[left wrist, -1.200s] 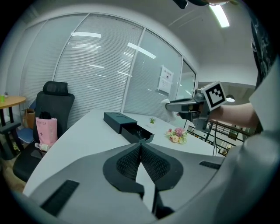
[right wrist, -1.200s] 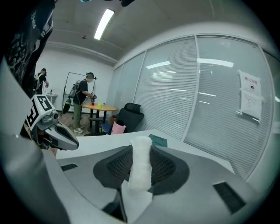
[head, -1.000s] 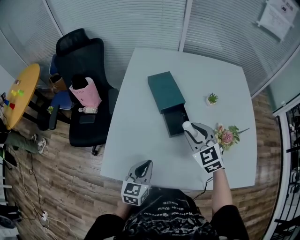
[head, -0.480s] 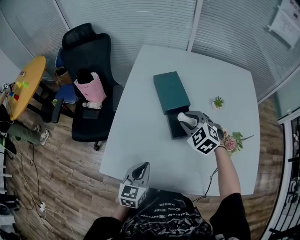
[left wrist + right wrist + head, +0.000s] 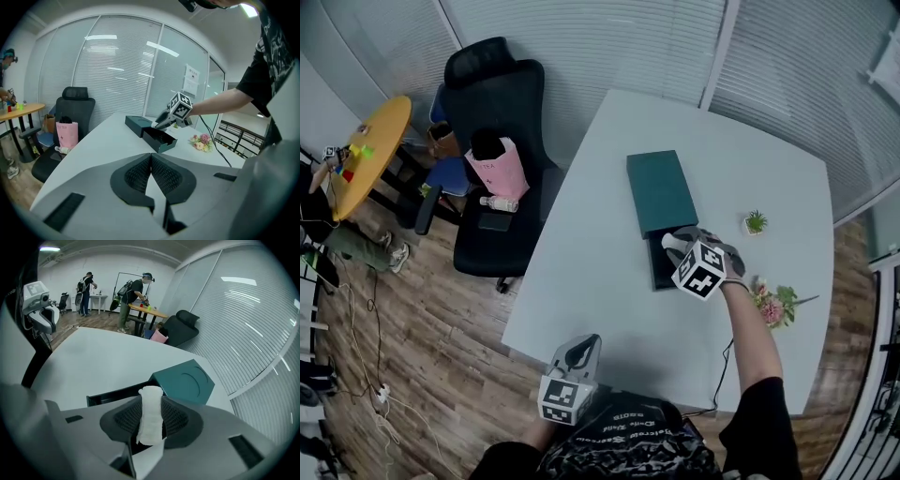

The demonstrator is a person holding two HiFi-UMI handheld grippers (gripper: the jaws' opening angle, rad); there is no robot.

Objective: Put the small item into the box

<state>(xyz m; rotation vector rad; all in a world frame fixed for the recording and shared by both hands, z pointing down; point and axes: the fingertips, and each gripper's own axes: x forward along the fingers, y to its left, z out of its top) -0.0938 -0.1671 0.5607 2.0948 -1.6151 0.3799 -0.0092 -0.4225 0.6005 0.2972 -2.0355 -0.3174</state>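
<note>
A dark teal box (image 5: pixel 659 190) lies on the white table (image 5: pixel 600 281), its black drawer (image 5: pixel 660 266) pulled out toward me. My right gripper (image 5: pixel 678 244) hovers over the drawer's open end, shut on a small white rolled item (image 5: pixel 151 418) that stands upright between the pads. In the right gripper view the box (image 5: pixel 183 380) and its drawer (image 5: pixel 112 394) lie just past the jaws. My left gripper (image 5: pixel 587 341) rests at the table's near edge, shut and holding nothing; its pads (image 5: pixel 140 171) touch. From the left gripper view the box (image 5: pixel 138 123) and right gripper (image 5: pixel 169 117) are far ahead.
A small potted plant (image 5: pixel 756 222) and a bunch of pink flowers (image 5: pixel 774 305) lie right of the box. A black office chair (image 5: pixel 492 112) with a pink bag (image 5: pixel 499 169) stands left of the table, with a yellow round table (image 5: pixel 361 155) beyond it. People stand far off (image 5: pixel 133 296).
My right gripper has carried the white item from beside the drawer's near right corner to over the open drawer. The left gripper stays at the table edge.
</note>
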